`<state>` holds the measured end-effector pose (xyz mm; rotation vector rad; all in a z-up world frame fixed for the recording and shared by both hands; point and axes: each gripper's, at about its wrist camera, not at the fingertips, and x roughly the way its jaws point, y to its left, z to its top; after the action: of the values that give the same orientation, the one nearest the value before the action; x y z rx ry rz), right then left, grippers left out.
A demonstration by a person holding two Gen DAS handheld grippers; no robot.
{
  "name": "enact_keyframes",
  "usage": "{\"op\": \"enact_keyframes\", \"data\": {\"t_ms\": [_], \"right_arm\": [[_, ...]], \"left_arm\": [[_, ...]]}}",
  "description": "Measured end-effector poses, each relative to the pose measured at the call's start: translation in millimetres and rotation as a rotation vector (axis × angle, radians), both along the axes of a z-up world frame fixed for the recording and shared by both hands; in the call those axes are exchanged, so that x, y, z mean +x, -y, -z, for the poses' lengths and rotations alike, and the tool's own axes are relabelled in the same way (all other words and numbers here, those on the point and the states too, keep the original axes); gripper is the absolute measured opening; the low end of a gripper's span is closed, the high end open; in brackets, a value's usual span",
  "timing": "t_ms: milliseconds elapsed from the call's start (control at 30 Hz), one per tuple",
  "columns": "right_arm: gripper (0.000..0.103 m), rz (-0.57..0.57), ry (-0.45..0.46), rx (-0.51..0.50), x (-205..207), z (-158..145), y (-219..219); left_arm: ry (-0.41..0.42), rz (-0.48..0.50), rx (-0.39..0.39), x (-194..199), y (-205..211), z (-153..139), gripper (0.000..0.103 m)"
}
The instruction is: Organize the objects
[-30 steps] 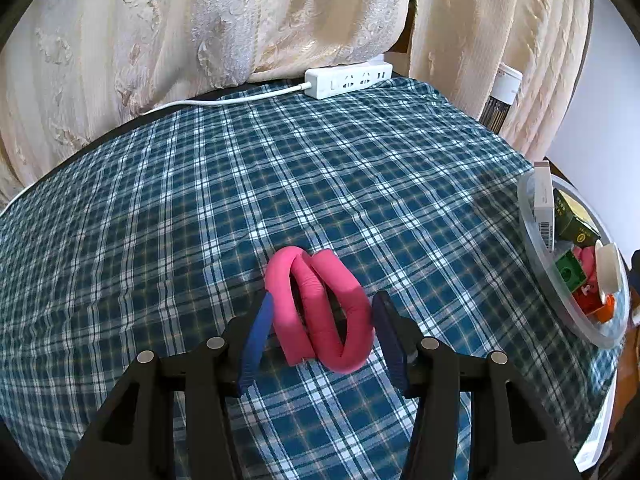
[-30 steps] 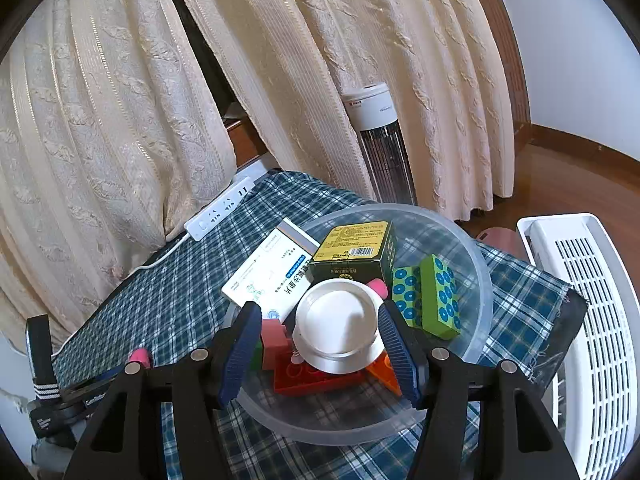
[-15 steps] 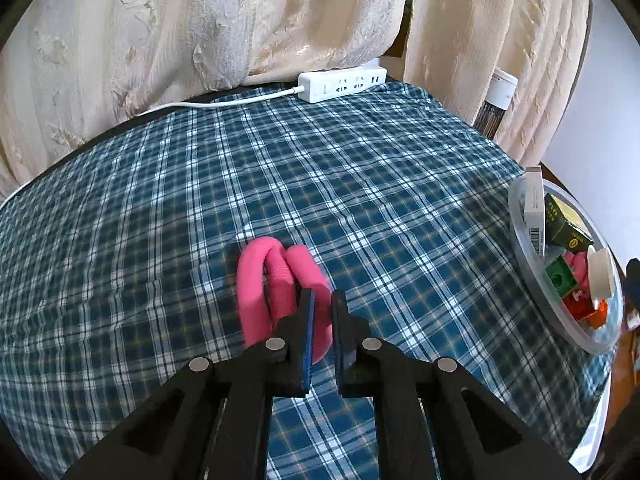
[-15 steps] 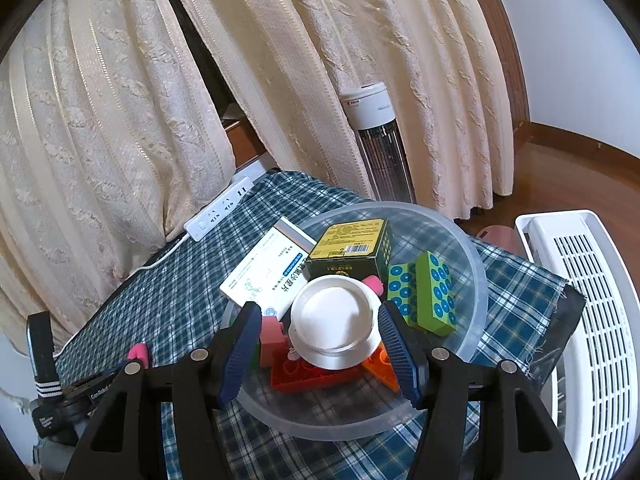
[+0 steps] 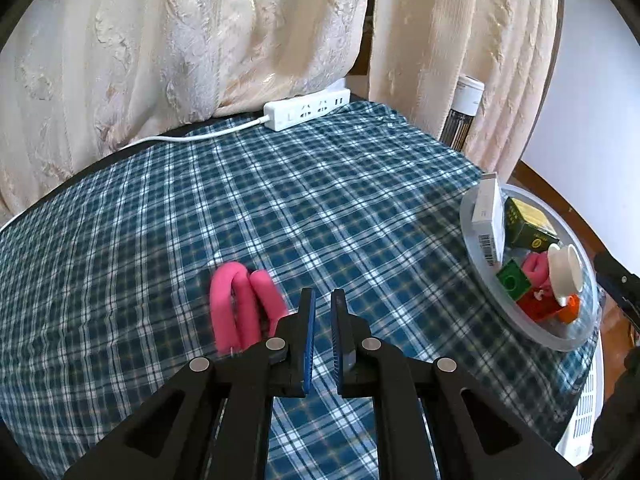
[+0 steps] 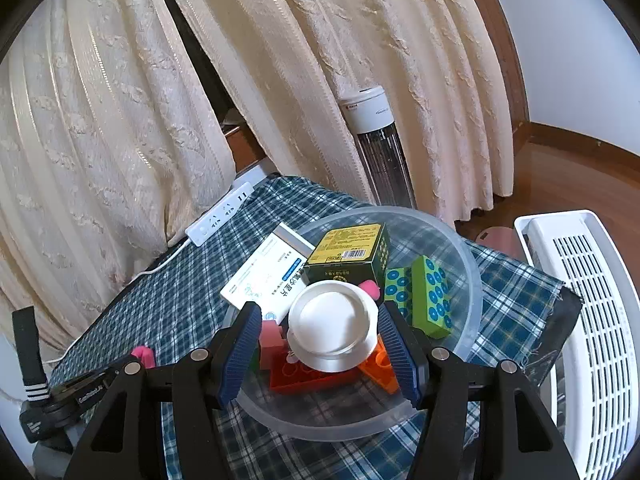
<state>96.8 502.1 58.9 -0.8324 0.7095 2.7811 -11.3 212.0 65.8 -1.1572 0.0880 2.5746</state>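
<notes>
A pink foam curler (image 5: 240, 304), bent into a loop, lies on the blue plaid tablecloth (image 5: 280, 200). My left gripper (image 5: 322, 308) is shut just to its right. Only cloth shows in the thin slit between the pads, and the left finger hides the curler's near end. In the right wrist view the curler (image 6: 144, 356) peeks out at the far left. My right gripper (image 6: 322, 336) stands open above the clear plastic bowl (image 6: 472, 280), which shows in the left wrist view as the bowl (image 5: 472, 216). A white cup (image 6: 332, 324) lies in line with its fingers, which do not touch it.
The bowl holds a white medicine box (image 6: 268, 276), a green-gold box (image 6: 348, 248), green dotted blocks (image 6: 428, 296), red and orange bricks. A white power strip (image 5: 306, 114) lies at the table's back edge under the curtains. A tower heater (image 6: 380, 152) and a white slatted rack (image 6: 592, 320) stand beyond the right edge.
The left jaws were open around the pink curler, then shut. The gripper has since lifted and the curler now sits left of the jaws. The right gripper has not moved.
</notes>
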Motion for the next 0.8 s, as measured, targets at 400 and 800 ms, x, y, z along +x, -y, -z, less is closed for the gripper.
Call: {"op": "enact_keyframes", "data": {"t_ms": [400,800], "right_arm": [[0.064,-0.014,0.002,-0.014,0.9,3.6,-1.7],[0.064,-0.004,-0.001,-0.017,2.5,5.4,-6.5]], "left_arm": [[0.021,-0.119,-0.011,-12.6,18.2,13.6,0.067],[0.08,-0.16,-0.053,-28.1,21.3,37.0,0.067]]}}
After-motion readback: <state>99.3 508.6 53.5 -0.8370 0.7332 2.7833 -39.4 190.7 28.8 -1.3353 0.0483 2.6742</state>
